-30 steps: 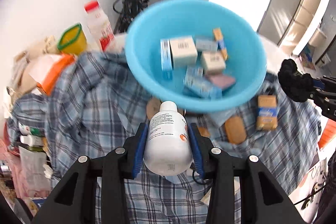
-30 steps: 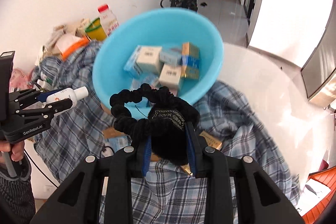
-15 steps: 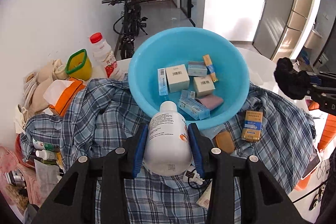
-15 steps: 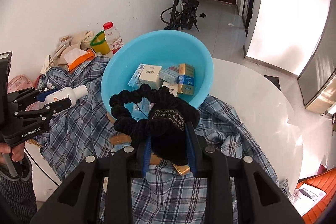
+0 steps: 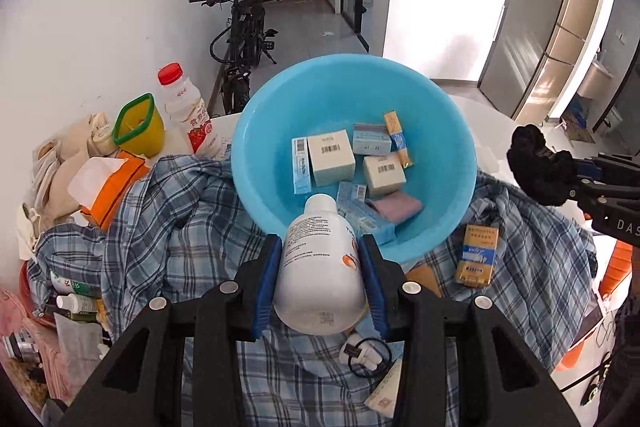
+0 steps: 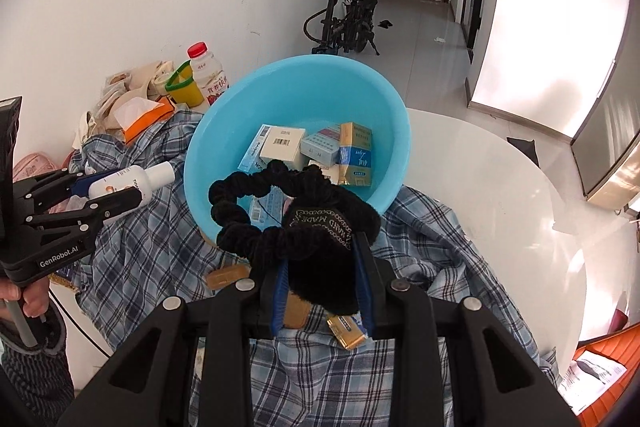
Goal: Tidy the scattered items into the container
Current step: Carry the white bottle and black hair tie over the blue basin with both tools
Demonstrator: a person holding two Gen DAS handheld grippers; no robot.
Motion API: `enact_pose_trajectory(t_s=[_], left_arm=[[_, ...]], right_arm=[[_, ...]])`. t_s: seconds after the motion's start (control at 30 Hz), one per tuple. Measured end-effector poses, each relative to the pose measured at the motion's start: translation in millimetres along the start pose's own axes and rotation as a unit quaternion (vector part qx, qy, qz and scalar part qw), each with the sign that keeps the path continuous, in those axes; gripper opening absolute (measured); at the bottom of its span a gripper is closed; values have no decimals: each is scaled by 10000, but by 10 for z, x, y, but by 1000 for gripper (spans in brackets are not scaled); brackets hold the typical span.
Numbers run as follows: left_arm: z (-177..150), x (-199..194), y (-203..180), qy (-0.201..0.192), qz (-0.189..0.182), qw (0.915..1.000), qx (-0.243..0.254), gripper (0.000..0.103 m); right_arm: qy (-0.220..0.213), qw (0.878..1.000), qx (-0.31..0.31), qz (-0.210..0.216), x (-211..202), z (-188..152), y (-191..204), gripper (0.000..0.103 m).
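Basin target: round light-blue plastic basin (image 5: 352, 99) sits just ahead of both sets of tongs on the crumpled blue plaid cloth (image 5: 160, 227), already holding several small cartons.
Left tongs: left gripper (image 5: 320, 275) has its blue pads pinching the white plastic bottle (image 5: 320, 267) by the body, cap pointing forward toward the near rim of the basin.
Right tongs: right gripper (image 6: 322, 283) is pressed nearly together on the black velvet scrunchie (image 6: 288, 215), whose loose loop flops forward over the near rim.
Step in hand: carrying 2 items to the basin, as I judge it; neither is released yet.
Doing it well, bottle: bring the cap past the rim and over the open bottom before spreading the pads, so it does not roll back onto the cloth.
Doing it well, scrunchie: get the whole bunch, not only the loop, over the basin; soft fabric may cling to a pad, so open wide.
Spacing: the 2 tongs approach from opposite sides; release 1 at a time to avoid a knock.
Left behind: yellow-and-blue flat carton (image 5: 478, 255) lies on the cloth to the right of the left tongs, outside the basin, with a tan block (image 6: 228, 275) just left of the right tongs.
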State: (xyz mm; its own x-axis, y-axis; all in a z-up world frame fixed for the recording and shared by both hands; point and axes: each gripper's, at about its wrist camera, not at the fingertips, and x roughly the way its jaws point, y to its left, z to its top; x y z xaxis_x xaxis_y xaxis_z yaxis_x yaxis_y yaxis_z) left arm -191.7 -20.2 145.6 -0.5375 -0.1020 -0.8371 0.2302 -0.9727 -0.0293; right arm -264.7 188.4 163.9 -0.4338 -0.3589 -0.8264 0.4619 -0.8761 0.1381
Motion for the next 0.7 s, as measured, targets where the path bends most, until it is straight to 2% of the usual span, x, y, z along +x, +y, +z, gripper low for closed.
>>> enact_pose_trajectory(t_s=[0.5,0.7], left_arm=[[940,635,219,192,1,9997,-130,42],[1163,862,328,216,-11,9993,-293,42]], right_arm=[[96,9998,174,-39,525,912,-217,28],[79,9996,255,-39,637,1095,-313,28]])
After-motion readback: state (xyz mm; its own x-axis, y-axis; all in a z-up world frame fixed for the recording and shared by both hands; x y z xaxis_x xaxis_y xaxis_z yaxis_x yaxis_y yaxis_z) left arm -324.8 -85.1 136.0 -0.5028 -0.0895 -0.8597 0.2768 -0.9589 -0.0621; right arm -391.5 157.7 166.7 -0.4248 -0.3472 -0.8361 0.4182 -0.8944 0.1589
